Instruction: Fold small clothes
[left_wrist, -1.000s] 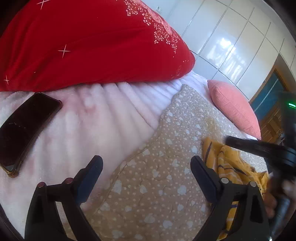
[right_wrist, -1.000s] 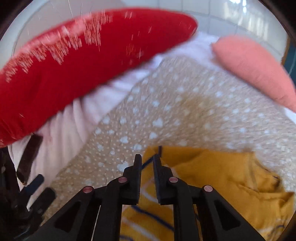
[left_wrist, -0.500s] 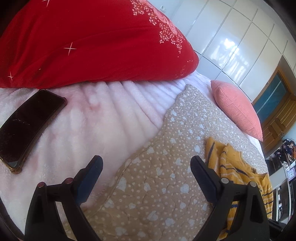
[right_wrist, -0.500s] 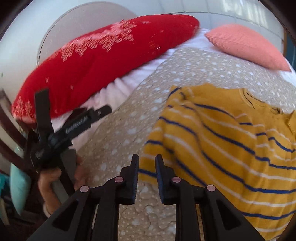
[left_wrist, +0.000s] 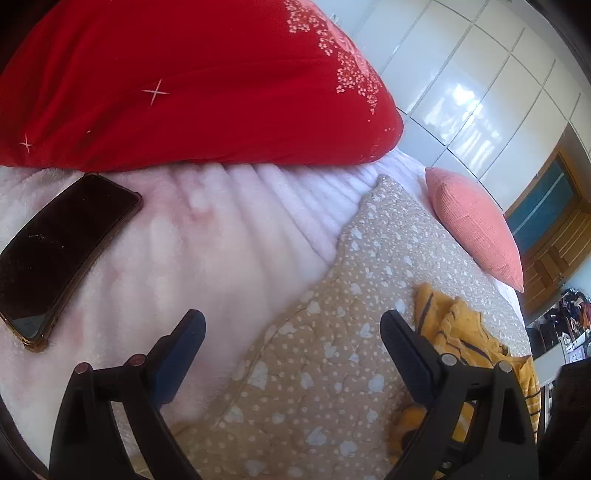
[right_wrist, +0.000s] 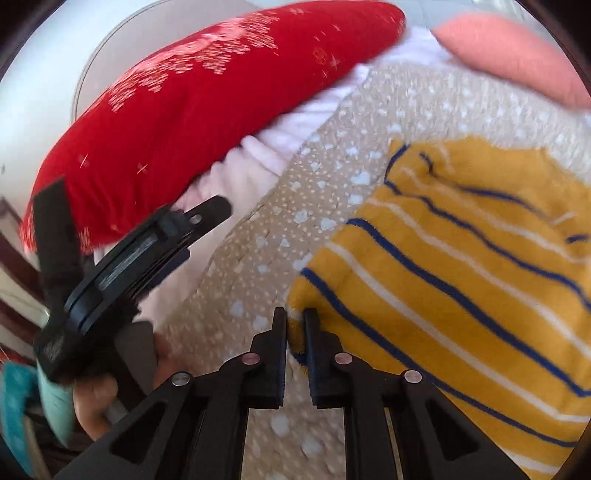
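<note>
A small yellow top with blue and white stripes (right_wrist: 461, 258) lies spread on the beige heart-print quilt (right_wrist: 295, 206). It also shows crumpled at the right of the left wrist view (left_wrist: 458, 328). My right gripper (right_wrist: 295, 317) has its jaws nearly closed at the top's near left corner, with the fabric edge between the fingertips. My left gripper (left_wrist: 291, 325) is wide open and empty above the quilt's edge (left_wrist: 314, 332), left of the top. The left gripper also appears in the right wrist view (right_wrist: 140, 254), held by a hand.
A big red pillow (left_wrist: 184, 81) lies at the back. A black phone (left_wrist: 59, 247) rests on the pink fleece blanket (left_wrist: 207, 236). A salmon cushion (left_wrist: 476, 225) sits at the far right by white wardrobe doors (left_wrist: 472, 88).
The right gripper has drawn back and come down to the top's near corner, jaws staying nearly closed. The left gripper stayed open and drifted slightly.
</note>
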